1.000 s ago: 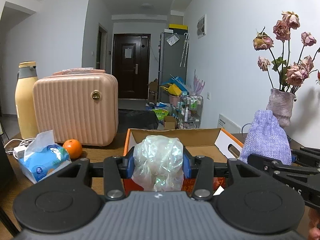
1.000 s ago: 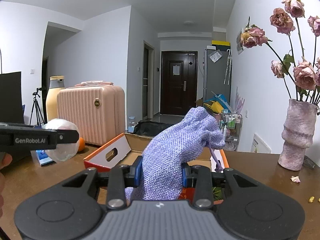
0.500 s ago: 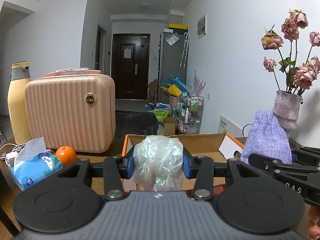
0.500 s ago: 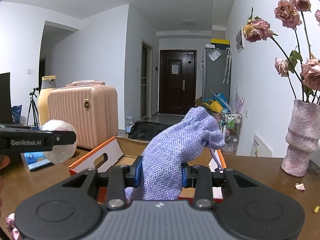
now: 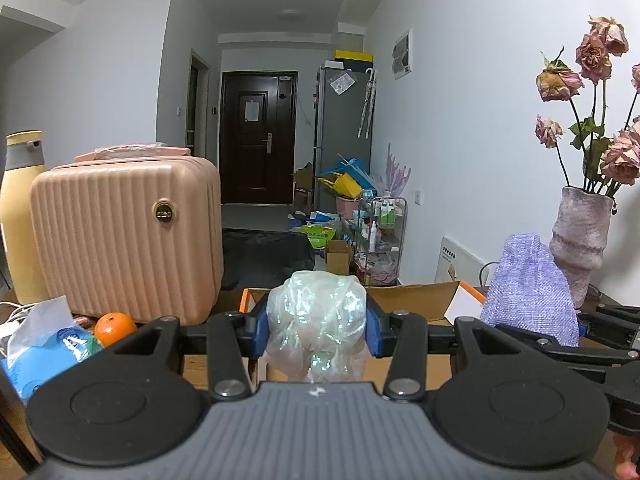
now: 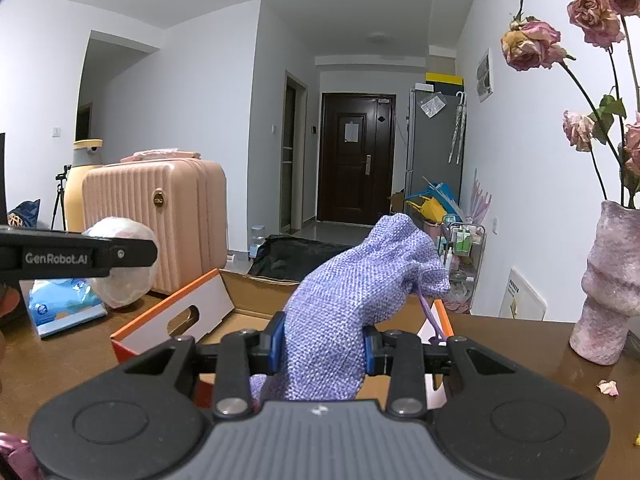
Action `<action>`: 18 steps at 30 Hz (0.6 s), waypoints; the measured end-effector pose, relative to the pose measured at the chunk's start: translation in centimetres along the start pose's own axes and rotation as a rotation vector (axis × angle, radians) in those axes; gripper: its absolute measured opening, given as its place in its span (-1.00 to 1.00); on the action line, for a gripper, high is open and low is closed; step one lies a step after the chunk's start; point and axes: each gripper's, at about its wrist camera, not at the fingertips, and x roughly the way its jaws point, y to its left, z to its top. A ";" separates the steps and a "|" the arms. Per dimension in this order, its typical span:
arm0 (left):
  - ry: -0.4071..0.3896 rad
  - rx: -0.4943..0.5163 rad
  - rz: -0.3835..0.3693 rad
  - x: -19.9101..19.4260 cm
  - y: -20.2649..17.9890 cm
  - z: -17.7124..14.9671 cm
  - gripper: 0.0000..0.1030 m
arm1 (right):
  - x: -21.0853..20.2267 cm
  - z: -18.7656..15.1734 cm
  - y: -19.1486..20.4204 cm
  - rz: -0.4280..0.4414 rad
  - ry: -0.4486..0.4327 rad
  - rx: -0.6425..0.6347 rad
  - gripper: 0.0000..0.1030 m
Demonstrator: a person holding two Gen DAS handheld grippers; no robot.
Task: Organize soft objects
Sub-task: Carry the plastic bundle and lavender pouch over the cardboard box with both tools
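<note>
My left gripper (image 5: 316,332) is shut on a crumpled clear plastic bag (image 5: 316,324), pressed between its blue pads. In the right wrist view that bag (image 6: 128,276) shows as a pale bundle at the left, behind the left gripper's black finger. A purple woven pouch (image 6: 344,320) sits squeezed in my right gripper (image 6: 324,344), its drawstring hanging at the right; from the left wrist the pouch (image 5: 528,296) stands at the right. An open orange and white cardboard box (image 6: 200,312) lies on the brown table just beyond both grippers, its inside mostly hidden by the held things.
A pink ribbed suitcase (image 5: 128,236) and a tall cream bottle (image 5: 20,216) stand at the left, with an orange (image 5: 114,326) and a blue tissue pack (image 5: 44,352) in front. A vase of dried roses (image 6: 608,288) stands at the right. Petals (image 6: 608,387) lie on the table.
Both grippers have drawn back from the box with their loads still held; the box, suitcase and vase look smaller and lower in view. The grips are unchanged.
</note>
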 end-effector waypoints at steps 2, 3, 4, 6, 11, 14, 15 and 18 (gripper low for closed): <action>0.003 0.001 -0.003 0.7 -0.2 0.2 -0.12 | 0.6 0.1 -0.1 -0.001 0.003 0.000 -0.32; 0.005 0.003 -0.007 1.1 -0.2 0.3 -0.12 | 1.0 0.2 -0.2 -0.001 0.006 -0.002 -0.32; 0.007 0.005 -0.008 1.5 -0.4 0.3 -0.12 | 1.3 0.2 -0.2 -0.002 0.008 -0.002 -0.32; 0.011 0.011 -0.010 2.2 -0.5 0.4 -0.12 | 2.1 0.3 -0.4 -0.004 0.013 -0.001 -0.32; 0.035 0.015 -0.013 4.3 -0.9 0.5 -0.12 | 3.8 0.3 -0.4 -0.008 0.036 -0.005 -0.32; 0.047 0.014 -0.007 5.4 -0.9 0.5 -0.12 | 4.7 0.4 -0.4 -0.007 0.050 -0.006 -0.32; 0.051 0.014 -0.005 5.7 -0.8 0.5 -0.12 | 5.1 0.4 -0.4 -0.007 0.056 -0.005 -0.32; 0.070 0.009 0.009 6.8 -0.7 0.4 -0.12 | 6.0 0.4 -0.3 -0.006 0.077 -0.003 -0.32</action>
